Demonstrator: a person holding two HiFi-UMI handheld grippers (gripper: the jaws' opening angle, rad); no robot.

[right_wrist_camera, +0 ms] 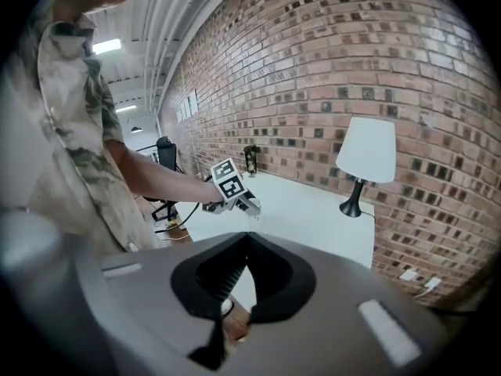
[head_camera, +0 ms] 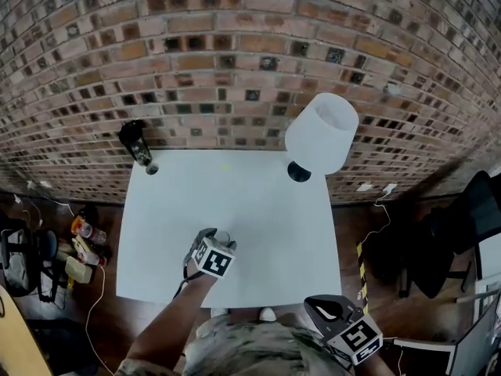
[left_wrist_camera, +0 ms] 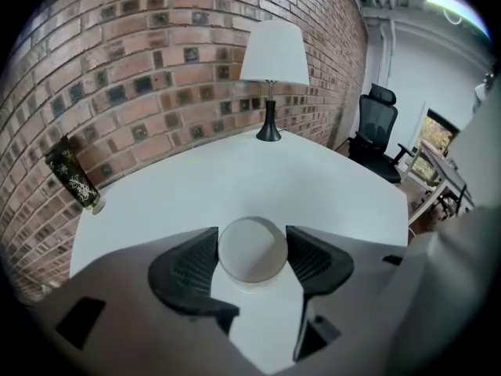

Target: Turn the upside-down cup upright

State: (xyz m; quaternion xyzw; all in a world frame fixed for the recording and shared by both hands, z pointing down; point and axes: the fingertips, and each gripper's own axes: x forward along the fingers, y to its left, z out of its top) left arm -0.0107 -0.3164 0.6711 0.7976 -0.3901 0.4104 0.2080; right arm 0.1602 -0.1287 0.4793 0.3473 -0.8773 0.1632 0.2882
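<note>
A small white cup (left_wrist_camera: 252, 251) stands on the white table (head_camera: 258, 186) near its front edge, a flat round end facing up. My left gripper (left_wrist_camera: 252, 245) reaches down over it, and its dark ribbed pads (left_wrist_camera: 194, 263) touch the cup's sides left and right. In the head view the cup (head_camera: 223, 236) peeks out just past the left gripper (head_camera: 214, 240). My right gripper (head_camera: 330, 309) hangs off the table's front right corner, jaws shut with nothing in them. The right gripper view shows the shut right gripper (right_wrist_camera: 249, 241) and, farther off, the left gripper (right_wrist_camera: 239, 198).
A white-shaded lamp (head_camera: 321, 131) on a black base stands at the table's far right corner. A dark patterned can (head_camera: 137, 142) sits at the far left corner against the brick wall. Office chairs (head_camera: 470, 218) are to the right. Clutter and cables (head_camera: 82, 245) lie on the floor at left.
</note>
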